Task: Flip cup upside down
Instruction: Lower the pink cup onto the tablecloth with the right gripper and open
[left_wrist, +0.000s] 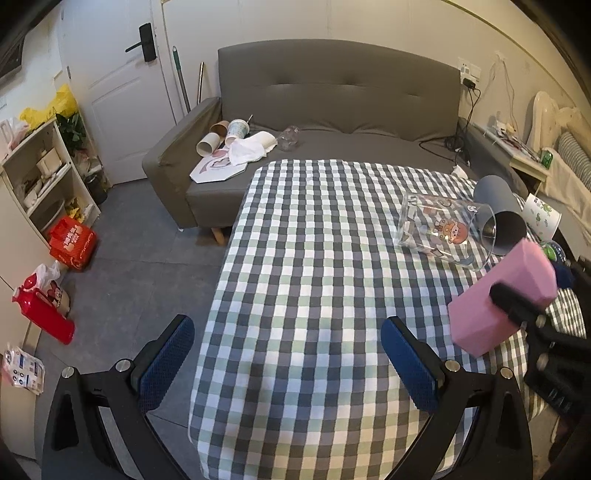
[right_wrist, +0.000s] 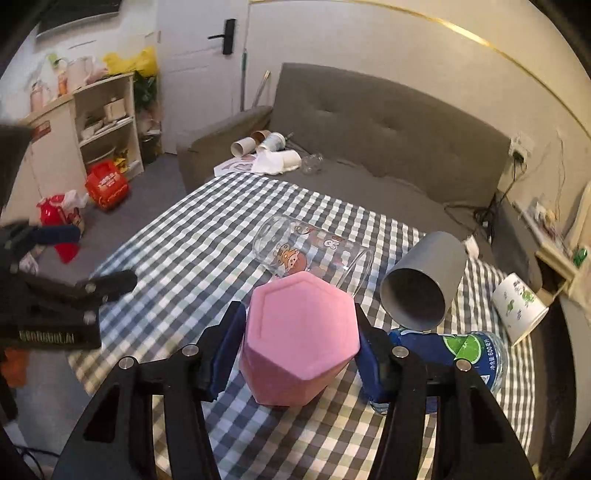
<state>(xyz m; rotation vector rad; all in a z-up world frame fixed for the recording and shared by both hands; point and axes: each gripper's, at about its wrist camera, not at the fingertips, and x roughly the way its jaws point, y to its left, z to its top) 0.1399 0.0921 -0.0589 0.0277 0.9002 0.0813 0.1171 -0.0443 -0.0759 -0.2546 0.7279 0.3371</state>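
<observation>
A pink hexagonal cup (right_wrist: 299, 339) is clamped between my right gripper's (right_wrist: 299, 332) blue pads, its flat closed base facing the camera, tilted above the checked tablecloth (right_wrist: 184, 251). In the left wrist view the pink cup (left_wrist: 502, 295) is at the right, held aloft by the right gripper's black finger. My left gripper (left_wrist: 288, 365) is open and empty over the near left part of the table (left_wrist: 314, 240).
A clear glass with cartoon print (left_wrist: 443, 225) (right_wrist: 314, 254), a grey cup (left_wrist: 500, 218) (right_wrist: 424, 280) and a white printed cup (right_wrist: 519, 306) lie on their sides at the right. A blue-labelled bottle (right_wrist: 454, 354) lies beside my right gripper. A grey sofa (left_wrist: 332, 96) stands behind.
</observation>
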